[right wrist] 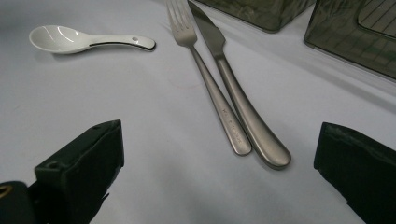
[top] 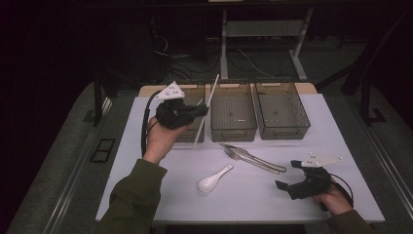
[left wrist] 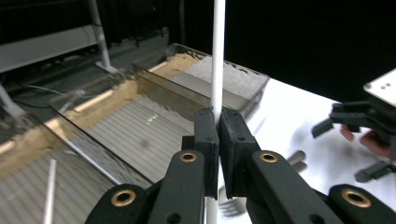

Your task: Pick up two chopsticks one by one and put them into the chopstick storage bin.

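Observation:
My left gripper (top: 203,110) (left wrist: 218,117) is raised over the left bin (top: 194,97), shut on a thin white stick (top: 208,105) (left wrist: 218,56) that stands steeply tilted between its jaws. Another white stick (left wrist: 49,196) lies inside that bin. My right gripper (top: 286,174) (right wrist: 219,135) rests low at the table's near right, jaws wide open with nothing between them. Just ahead of it lie a metal fork (top: 246,160) (right wrist: 205,70) and knife (top: 255,157) (right wrist: 236,93) side by side. A white ceramic spoon (top: 213,179) (right wrist: 70,39) lies left of them.
Three clear bins stand in a row at the back of the white table (top: 243,200): left, middle (top: 233,112) and right (top: 281,109). Dark floor, cables and a desk frame lie beyond the table's far edge.

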`<action>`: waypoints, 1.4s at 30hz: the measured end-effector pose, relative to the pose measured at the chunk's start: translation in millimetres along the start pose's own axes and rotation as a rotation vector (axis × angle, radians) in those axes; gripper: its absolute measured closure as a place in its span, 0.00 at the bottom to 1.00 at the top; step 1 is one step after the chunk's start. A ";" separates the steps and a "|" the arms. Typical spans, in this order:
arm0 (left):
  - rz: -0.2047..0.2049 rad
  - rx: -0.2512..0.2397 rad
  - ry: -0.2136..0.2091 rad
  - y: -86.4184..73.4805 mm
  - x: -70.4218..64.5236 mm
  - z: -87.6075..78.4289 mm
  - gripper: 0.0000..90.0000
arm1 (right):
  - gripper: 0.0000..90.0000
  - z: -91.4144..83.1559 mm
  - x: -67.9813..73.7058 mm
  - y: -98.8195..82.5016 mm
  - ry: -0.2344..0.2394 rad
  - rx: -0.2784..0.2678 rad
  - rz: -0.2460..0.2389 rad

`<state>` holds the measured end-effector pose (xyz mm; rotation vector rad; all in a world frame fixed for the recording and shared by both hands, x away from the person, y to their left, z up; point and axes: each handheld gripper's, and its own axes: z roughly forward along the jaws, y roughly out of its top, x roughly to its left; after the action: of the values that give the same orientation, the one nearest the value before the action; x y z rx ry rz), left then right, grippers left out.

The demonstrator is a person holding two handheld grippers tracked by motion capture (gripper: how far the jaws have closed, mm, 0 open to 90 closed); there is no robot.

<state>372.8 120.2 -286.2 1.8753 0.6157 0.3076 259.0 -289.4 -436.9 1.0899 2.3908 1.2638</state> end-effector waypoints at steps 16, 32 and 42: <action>0.026 -0.022 0.120 12.7 48.3 8.0 0.95 | 0.02 0.0 -0.2 -0.2 0.000 0.000 -0.001; -0.024 0.158 0.207 -22.5 91.3 28.6 0.95 | 0.02 0.0 -0.4 -0.4 0.004 0.002 -0.003; -0.037 0.259 0.207 -45.4 99.1 34.7 0.95 | 0.02 0.5 -0.4 -0.5 0.005 0.003 -0.005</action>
<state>459.9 160.0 -348.7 2.0918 0.8635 0.4170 259.2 -289.5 -437.6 1.0818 2.3986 1.2625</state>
